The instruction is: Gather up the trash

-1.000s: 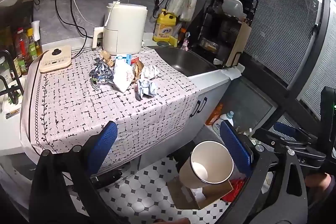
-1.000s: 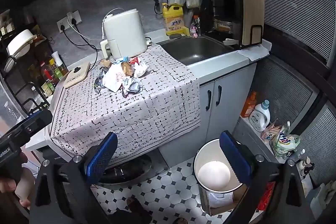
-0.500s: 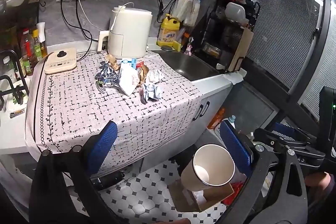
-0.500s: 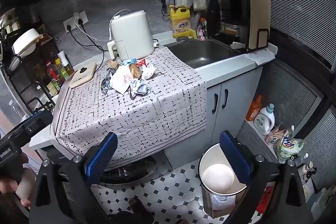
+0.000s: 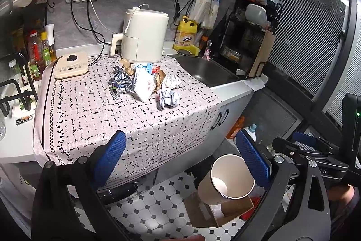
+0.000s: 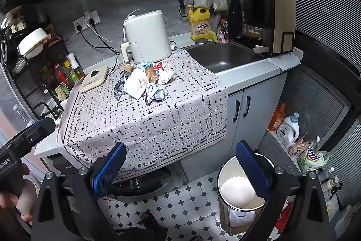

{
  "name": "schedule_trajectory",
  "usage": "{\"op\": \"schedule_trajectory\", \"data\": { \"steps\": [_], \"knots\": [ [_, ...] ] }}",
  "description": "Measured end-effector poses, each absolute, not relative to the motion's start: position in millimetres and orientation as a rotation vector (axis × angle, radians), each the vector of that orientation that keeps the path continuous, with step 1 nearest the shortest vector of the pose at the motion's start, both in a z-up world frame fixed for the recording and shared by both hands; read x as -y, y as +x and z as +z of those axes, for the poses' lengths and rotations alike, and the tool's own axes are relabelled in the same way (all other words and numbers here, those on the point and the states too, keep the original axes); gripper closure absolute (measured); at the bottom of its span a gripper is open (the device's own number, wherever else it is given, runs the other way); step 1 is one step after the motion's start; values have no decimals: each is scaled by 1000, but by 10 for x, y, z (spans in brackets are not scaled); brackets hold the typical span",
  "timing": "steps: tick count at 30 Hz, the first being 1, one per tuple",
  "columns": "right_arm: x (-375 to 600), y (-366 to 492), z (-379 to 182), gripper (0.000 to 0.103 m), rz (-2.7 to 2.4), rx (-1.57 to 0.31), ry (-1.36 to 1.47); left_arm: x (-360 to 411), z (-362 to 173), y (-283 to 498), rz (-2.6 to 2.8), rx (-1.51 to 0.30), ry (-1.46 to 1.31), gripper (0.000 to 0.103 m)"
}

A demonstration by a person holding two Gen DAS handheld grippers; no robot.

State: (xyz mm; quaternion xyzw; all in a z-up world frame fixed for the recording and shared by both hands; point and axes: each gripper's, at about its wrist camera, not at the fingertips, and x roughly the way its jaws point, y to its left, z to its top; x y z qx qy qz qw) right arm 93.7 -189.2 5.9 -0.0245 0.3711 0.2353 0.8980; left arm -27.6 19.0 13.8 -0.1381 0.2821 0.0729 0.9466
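Left gripper (image 5: 180, 159) and right gripper (image 6: 180, 162): jaws wide apart, nothing held. Crumpled trash pile (image 5: 144, 83) on patterned tablecloth (image 5: 94, 114) before air fryer (image 5: 144, 35). Only right view shows detergent bottle (image 6: 290, 129). Paper bin (image 6: 239, 184) on tiled floor (image 6: 185, 202).

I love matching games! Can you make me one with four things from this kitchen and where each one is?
Things:
1. trash pile
2. yellow bottle
3. paper cup
4. cutting board

Places:
A. down near the floor, over a cardboard box
B. on the tablecloth, in front of the white appliance
C. standing in a rack right of the sink
D. at the wall, behind the sink

Pairs: 1-B, 2-D, 3-A, 4-C
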Motion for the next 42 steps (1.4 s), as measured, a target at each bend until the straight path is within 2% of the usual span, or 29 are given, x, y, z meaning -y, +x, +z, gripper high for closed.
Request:
{"op": "schedule_trajectory", "data": {
  "steps": [42],
  "knots": [
    [1972, 880, 49, 8, 522, -767, -56, -151, 157, -454, 213, -559, -295, 6]
  ]
}}
